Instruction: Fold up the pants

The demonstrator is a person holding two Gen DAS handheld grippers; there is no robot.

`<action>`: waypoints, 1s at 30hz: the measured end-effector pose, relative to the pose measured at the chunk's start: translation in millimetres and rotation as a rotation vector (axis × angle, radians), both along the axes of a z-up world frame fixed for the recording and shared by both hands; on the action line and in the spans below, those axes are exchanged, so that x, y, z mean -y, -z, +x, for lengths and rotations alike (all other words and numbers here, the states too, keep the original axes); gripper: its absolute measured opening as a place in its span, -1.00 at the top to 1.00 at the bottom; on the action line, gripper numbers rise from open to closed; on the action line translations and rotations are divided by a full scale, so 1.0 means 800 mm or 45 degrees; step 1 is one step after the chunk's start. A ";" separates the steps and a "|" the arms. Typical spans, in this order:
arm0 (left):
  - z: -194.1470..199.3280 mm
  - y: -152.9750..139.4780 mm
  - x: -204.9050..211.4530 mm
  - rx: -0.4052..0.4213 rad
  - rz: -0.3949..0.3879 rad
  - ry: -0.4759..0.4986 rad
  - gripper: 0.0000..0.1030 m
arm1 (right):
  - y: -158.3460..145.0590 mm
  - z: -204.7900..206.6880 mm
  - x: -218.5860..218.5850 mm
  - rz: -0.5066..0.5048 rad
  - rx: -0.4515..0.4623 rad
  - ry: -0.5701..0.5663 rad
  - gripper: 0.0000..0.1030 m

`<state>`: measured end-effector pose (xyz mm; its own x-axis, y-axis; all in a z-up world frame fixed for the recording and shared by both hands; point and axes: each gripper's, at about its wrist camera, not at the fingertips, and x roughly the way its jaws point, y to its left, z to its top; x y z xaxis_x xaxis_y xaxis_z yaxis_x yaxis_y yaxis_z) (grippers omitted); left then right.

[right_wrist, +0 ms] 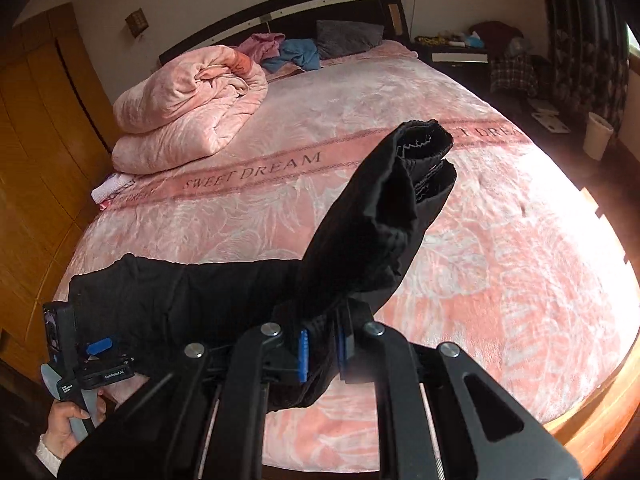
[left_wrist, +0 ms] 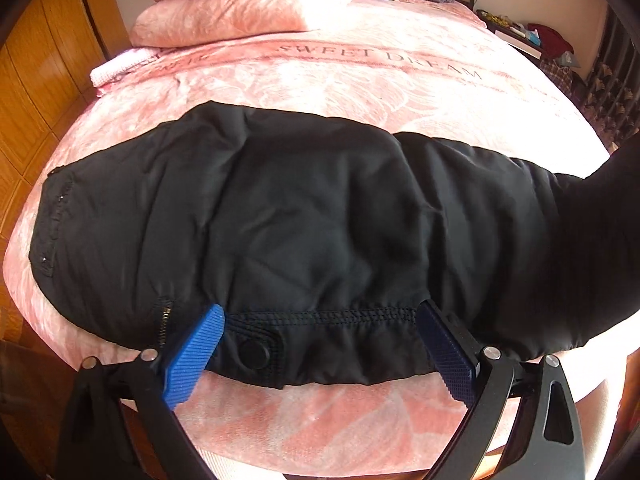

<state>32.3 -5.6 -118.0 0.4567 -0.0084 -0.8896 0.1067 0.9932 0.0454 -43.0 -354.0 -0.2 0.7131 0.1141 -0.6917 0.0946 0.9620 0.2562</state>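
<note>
Black pants (left_wrist: 304, 216) lie across the near part of a pink bed, waistband with a snap button (left_wrist: 253, 354) and a zipper toward me. My left gripper (left_wrist: 320, 320) is open, its blue pads (left_wrist: 196, 356) spread either side of the waistband edge, resting at it. In the right wrist view my right gripper (right_wrist: 322, 350) is shut on the pants' legs (right_wrist: 372, 232), lifting them so the cuffs (right_wrist: 424, 140) stick up above the bed. The left gripper (right_wrist: 96, 350) shows there at lower left, held by a hand.
The pink "SWEET DREAM" bedspread (right_wrist: 460, 280) covers the bed. A folded pink quilt (right_wrist: 188, 108) and loose clothes (right_wrist: 296, 54) lie near the headboard. A wooden wardrobe (right_wrist: 36, 120) stands left; a nightstand (right_wrist: 456, 50) and a white bin (right_wrist: 598, 136) stand right.
</note>
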 end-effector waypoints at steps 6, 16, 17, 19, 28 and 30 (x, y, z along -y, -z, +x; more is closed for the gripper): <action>0.009 -0.005 -0.067 0.008 -0.005 -0.129 -0.89 | -0.006 0.051 -0.117 -0.068 0.000 -0.282 0.82; 0.010 -0.011 -0.136 0.029 -0.018 -0.261 -0.89 | 0.089 0.080 -0.268 -0.126 -0.236 -0.633 0.82; 0.011 -0.012 -0.141 0.029 -0.018 -0.268 -0.89 | 0.099 0.079 -0.283 -0.128 -0.254 -0.660 0.82; 0.014 -0.011 -0.149 0.028 -0.015 -0.283 -0.89 | 0.115 0.075 -0.312 -0.178 -0.251 -0.705 0.82; 0.014 0.003 -0.170 0.000 -0.047 -0.332 -0.89 | 0.155 0.084 -0.349 -0.049 -0.314 -0.807 0.01; 0.013 0.007 -0.172 -0.008 -0.053 -0.334 -0.89 | 0.141 0.076 -0.342 0.057 -0.314 -0.833 -0.58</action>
